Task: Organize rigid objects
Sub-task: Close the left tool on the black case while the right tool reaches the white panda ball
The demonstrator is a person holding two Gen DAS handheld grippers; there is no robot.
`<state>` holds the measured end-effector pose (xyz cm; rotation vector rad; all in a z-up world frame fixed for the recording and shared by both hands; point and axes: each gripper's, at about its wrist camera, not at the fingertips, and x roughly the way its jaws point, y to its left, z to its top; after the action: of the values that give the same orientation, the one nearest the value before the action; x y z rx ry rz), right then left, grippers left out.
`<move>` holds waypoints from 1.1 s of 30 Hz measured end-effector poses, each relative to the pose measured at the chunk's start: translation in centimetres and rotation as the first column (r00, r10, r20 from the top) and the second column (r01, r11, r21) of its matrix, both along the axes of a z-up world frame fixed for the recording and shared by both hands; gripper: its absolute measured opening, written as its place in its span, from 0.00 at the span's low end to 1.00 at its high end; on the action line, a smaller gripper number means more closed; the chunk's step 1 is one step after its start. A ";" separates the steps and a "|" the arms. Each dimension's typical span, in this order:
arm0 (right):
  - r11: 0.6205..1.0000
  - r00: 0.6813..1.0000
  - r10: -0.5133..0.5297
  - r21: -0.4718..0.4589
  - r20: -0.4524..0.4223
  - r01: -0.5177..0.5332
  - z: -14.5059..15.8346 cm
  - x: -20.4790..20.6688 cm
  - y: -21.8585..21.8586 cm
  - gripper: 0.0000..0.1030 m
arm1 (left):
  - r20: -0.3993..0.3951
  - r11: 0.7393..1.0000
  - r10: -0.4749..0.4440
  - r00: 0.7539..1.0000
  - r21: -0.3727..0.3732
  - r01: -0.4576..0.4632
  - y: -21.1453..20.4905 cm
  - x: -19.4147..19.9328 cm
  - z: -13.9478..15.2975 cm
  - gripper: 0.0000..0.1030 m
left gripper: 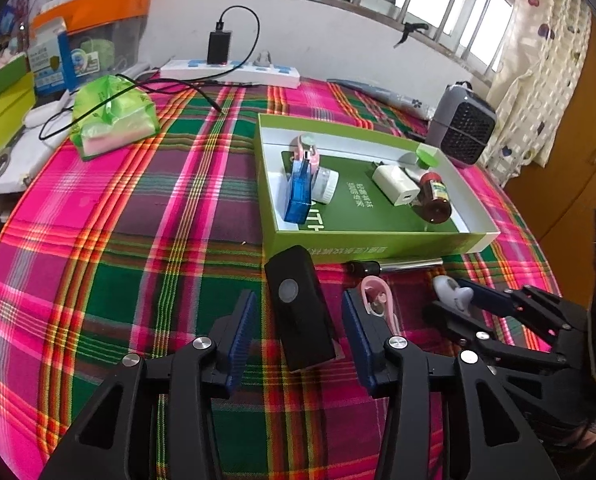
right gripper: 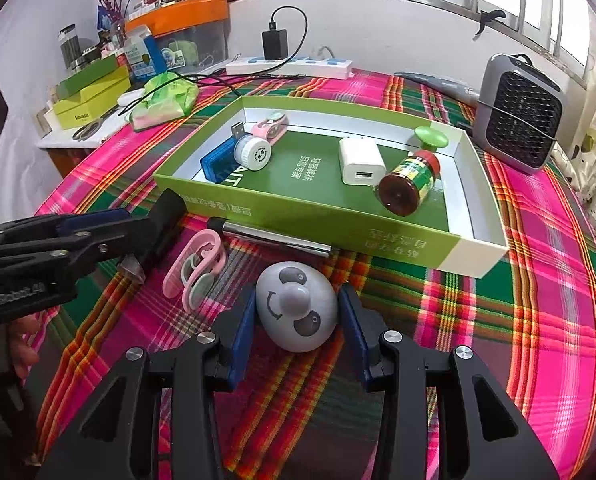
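Tray: we see the tray [right gripper: 317, 216] on the tablecloth [right gripper: 537, 280], with the fan [right gripper: 517, 112] behind its right corner.
In the tray: the USB stick [right gripper: 218, 160], jar [right gripper: 254, 152] and clip [right gripper: 272, 126] lie left; the charger [right gripper: 359, 162], bottle [right gripper: 409, 184] and knob [right gripper: 431, 138] lie right.
Before the tray: the pen [right gripper: 274, 236] lies along its front wall.
Nearer us: the spare clip [right gripper: 194, 272] lies left of the egg timer [right gripper: 296, 306]; the remote [left gripper: 298, 312] lies left of that clip.
Behind: the power strip [right gripper: 290, 66] lies along the wall.
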<state>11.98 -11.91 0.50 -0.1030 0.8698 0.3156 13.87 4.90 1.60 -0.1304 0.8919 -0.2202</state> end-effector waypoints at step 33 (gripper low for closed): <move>0.998 1.000 -0.007 0.064 -0.007 0.007 0.0 0.1 -1.7 0.41 | -0.002 0.993 0.046 0.999 0.111 -0.045 -0.7 1.1 -0.9 0.28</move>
<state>12.12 -13.58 0.53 -0.0396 0.8659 0.3371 14.99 4.23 0.66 -0.0474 0.9028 -0.1275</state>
